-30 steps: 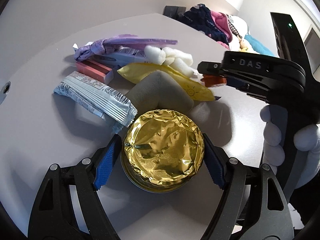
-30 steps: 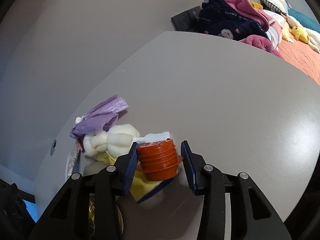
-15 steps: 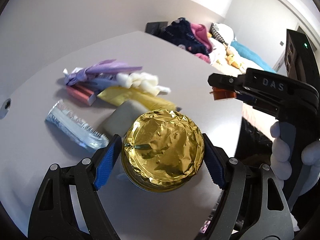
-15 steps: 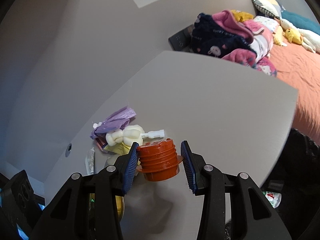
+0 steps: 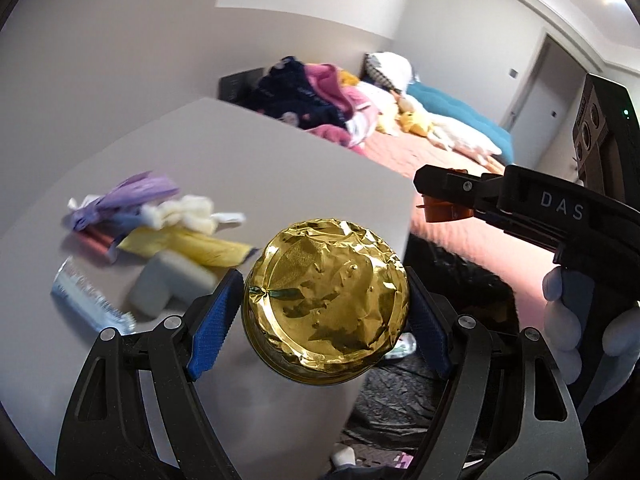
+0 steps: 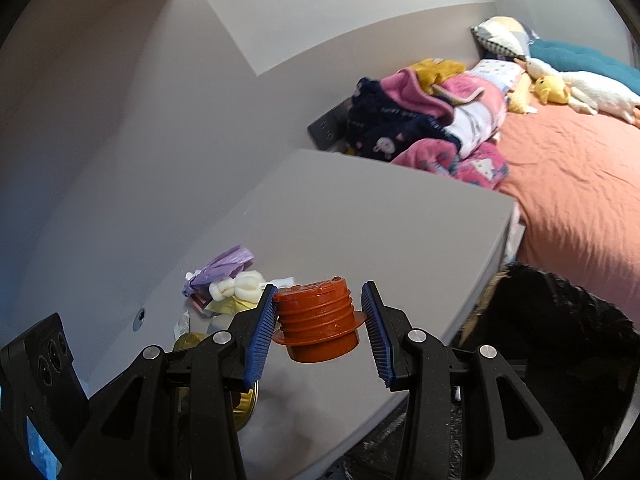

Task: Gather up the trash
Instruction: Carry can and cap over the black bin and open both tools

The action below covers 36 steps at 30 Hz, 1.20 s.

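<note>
My left gripper [image 5: 324,306] is shut on a round tin with a crumpled gold foil lid [image 5: 326,300] and holds it in the air over the grey table's right edge [image 5: 404,240]. My right gripper [image 6: 320,330] is shut on an orange ribbed plastic cap [image 6: 318,326], also lifted; it shows in the left wrist view [image 5: 440,204] to the right. A pile of trash stays on the table: purple wrapper [image 5: 132,196], yellow packet [image 5: 188,246], white foam pieces [image 5: 188,214], grey block [image 5: 168,286], silver wrapper [image 5: 90,300].
A black trash bag [image 5: 420,396] lies open on the floor below the table's right edge, also in the right wrist view [image 6: 560,320]. A bed with an orange sheet [image 6: 572,184], clothes and soft toys stands beyond. A wall runs along the table's left.
Both grippers have lifted off the table with their items and swung right, toward the table's edge above the black bag. The trash pile has dropped back to the left.
</note>
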Each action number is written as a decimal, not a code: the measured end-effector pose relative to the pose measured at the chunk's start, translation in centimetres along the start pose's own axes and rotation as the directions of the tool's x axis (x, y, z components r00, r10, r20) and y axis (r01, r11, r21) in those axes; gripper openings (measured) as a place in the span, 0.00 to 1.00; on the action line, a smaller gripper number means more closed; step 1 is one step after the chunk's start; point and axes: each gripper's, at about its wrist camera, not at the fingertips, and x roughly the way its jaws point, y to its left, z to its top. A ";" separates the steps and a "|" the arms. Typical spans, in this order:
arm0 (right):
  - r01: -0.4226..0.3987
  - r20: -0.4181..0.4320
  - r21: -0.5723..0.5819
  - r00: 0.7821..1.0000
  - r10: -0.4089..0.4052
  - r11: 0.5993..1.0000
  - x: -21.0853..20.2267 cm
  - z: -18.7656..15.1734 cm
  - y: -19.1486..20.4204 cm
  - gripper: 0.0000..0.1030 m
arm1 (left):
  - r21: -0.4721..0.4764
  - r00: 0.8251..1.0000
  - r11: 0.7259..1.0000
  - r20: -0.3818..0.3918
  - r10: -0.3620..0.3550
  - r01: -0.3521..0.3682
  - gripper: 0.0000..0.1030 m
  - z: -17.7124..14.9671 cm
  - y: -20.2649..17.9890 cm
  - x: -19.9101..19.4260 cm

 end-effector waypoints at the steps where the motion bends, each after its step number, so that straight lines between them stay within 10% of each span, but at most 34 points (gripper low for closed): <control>1: 0.008 0.009 0.005 1.000 -0.008 1.000 -0.6 -0.1 -0.3 0.43 | 0.009 1.000 1.000 0.000 -0.006 0.006 0.74 0.1 -0.3 0.1; 31: 0.184 0.183 0.187 0.959 -0.218 0.965 -13.1 -3.4 -8.8 0.44 | 0.243 0.962 0.931 -0.093 -0.256 0.271 0.75 0.0 -12.5 2.4; 36: 0.262 0.247 0.231 0.916 -0.316 0.937 -15.5 -4.2 -9.5 0.74 | 0.215 0.961 0.940 -0.139 -0.238 0.263 0.93 0.2 -13.3 3.7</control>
